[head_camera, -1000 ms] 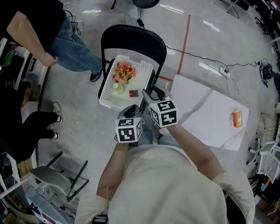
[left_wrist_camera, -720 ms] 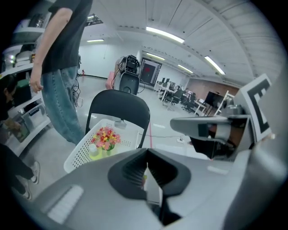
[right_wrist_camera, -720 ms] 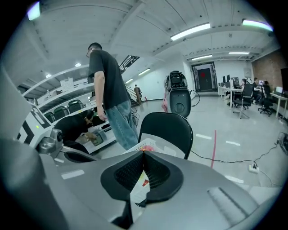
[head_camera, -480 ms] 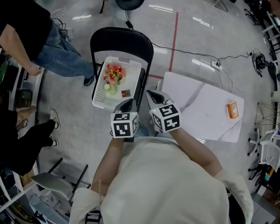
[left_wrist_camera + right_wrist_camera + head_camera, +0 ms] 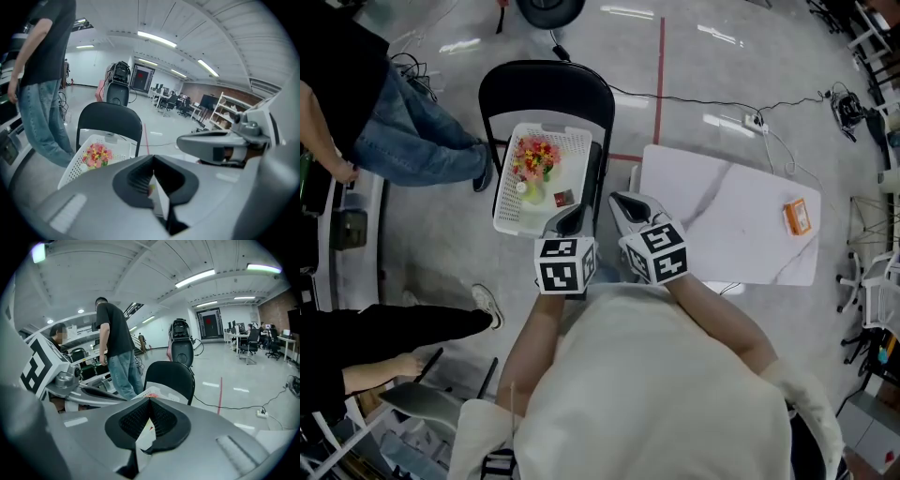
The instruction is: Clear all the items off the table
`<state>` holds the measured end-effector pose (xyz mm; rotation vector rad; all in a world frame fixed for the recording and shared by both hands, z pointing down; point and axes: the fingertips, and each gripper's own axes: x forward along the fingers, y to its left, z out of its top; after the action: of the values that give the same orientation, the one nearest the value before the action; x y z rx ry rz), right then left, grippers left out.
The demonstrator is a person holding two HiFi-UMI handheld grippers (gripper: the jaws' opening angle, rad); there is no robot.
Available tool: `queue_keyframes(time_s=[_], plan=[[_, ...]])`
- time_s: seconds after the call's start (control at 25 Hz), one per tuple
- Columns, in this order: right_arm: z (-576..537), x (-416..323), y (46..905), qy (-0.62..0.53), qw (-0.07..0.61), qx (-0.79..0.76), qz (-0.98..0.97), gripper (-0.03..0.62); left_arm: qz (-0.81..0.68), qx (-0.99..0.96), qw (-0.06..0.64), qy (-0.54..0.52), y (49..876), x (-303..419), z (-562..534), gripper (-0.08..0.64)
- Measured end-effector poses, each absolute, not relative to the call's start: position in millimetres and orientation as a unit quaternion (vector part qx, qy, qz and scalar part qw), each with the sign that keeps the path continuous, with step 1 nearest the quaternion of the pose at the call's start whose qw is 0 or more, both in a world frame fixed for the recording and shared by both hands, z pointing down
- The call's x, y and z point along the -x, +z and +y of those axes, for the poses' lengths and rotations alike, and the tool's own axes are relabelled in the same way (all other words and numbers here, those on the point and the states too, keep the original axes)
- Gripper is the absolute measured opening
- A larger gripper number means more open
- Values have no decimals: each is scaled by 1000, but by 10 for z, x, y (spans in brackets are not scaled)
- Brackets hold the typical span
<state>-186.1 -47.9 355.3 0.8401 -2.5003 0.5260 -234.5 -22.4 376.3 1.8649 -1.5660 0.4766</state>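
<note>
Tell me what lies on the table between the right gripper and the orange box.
Nothing: the head view shows only bare white table between the right gripper and the orange box.

Head view: overhead, aimed steeply down, taking in chair (image 5: 546, 89), basket (image 5: 577, 148) and table (image 5: 741, 216) at middle range. Both gripper views: low, close behind their own jaws, facing the chair. All three views share chair and basket.
</note>
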Motion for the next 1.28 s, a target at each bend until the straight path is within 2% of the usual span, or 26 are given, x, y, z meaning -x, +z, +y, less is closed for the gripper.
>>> queue_keyframes(time_s=[0.52,0.8,1.28], plan=[[-471,1334,3615,249,183,-402,-862,-2,-499,-785,300,211,3723,1855,-371,8],[-444,625,3511,263,149,-444,-843,-2,-475,-804,287,213,3604,1323,-373,8],[85,-899,3494,257,144,-496,-817,-2,-425,-835,275,217,3616,-129,6,8]])
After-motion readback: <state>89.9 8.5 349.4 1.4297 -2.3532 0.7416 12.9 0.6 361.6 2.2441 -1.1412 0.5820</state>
